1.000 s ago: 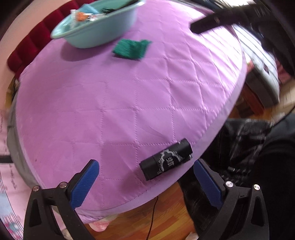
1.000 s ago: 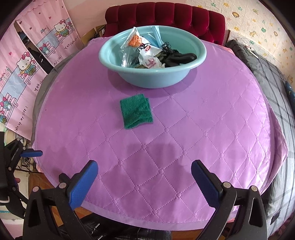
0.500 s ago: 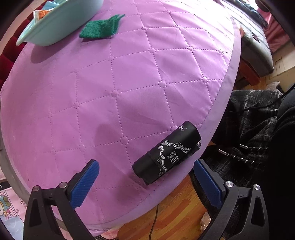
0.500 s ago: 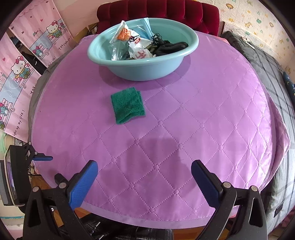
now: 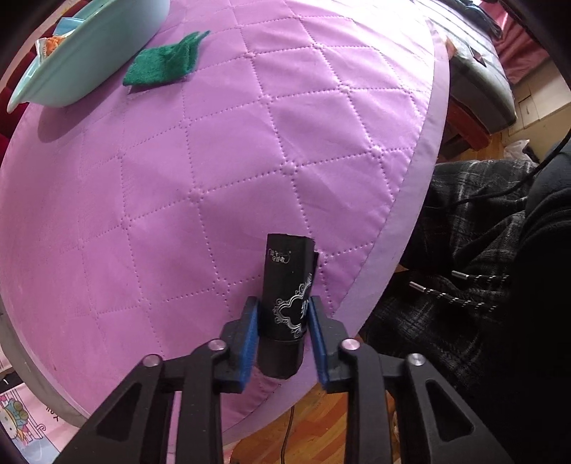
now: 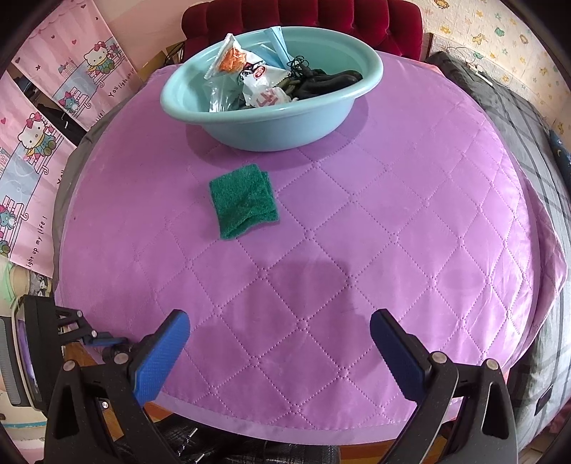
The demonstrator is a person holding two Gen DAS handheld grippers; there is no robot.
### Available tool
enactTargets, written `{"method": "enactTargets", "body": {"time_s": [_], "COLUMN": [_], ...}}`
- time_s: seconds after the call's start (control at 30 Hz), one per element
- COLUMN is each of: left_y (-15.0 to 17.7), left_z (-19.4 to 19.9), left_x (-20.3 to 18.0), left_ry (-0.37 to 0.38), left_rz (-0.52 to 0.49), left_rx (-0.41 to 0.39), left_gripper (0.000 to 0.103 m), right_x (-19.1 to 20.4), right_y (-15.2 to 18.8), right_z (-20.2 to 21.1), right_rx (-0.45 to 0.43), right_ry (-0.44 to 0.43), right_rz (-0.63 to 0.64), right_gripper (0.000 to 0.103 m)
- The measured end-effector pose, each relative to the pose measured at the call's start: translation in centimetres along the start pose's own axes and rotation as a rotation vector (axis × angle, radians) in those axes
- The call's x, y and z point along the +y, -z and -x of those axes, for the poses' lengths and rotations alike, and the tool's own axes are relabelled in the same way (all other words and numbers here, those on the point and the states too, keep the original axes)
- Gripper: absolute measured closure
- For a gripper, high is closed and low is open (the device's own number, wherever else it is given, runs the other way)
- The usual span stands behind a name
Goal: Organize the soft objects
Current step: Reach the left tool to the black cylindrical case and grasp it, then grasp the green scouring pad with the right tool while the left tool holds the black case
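My left gripper [image 5: 283,321] is shut on a black roll with silver print [image 5: 287,285] at the near edge of the purple quilted table [image 5: 249,160]. The roll points away from me and rests on the quilt. A folded green cloth [image 6: 243,200] lies in the middle of the table, just in front of the teal basin [image 6: 335,117]; it also shows in the left wrist view [image 5: 164,60]. The basin holds snack bags and dark cords. My right gripper [image 6: 280,351] is open and empty above the table's near edge.
A red padded headboard [image 6: 321,18] stands behind the basin. Pink cartoon curtains [image 6: 39,135] hang at the left. A grey plaid bed [image 6: 535,150] lies to the right. A person's plaid-clad legs [image 5: 464,267] are beside the table edge.
My left gripper has closed on the black roll, which has turned from lying crosswise to pointing away from me. My right gripper has moved slightly closer to the table.
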State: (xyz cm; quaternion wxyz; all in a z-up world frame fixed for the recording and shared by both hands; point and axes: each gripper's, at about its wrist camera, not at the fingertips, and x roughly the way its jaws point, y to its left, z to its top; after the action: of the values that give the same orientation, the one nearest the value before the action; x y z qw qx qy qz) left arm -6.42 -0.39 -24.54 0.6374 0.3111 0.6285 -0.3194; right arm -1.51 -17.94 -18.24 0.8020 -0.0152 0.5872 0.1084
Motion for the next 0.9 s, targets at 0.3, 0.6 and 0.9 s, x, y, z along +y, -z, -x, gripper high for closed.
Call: {"method": "enactTargets", "body": {"time_s": [0.3,0.6,0.9], "left_y": [-1.3,-0.4,0.0], "left_z": [1.6,4.0,5.4], "left_x": [1.2,3.6,6.8], "left_ry": [0.013,0.03,0.018], "left_rz": [0.113,0.291,0.494], "left_rx": [-0.054,-0.13,-0.21], "left_gripper": [0.081,0.081,0.081], "right_x": [0.0,0.3,1.3], "right_y": [-0.6,-1.6,-3.3], "right_z": [-0.1,-0.6,-2.3], "right_rx": [-0.003,0.004,0.013], "right_ry": [0.002,0.0,-0.007], "right_rz": [0.012,0.038,0.097], "right_gripper": [0.0,0.0,0.0]}}
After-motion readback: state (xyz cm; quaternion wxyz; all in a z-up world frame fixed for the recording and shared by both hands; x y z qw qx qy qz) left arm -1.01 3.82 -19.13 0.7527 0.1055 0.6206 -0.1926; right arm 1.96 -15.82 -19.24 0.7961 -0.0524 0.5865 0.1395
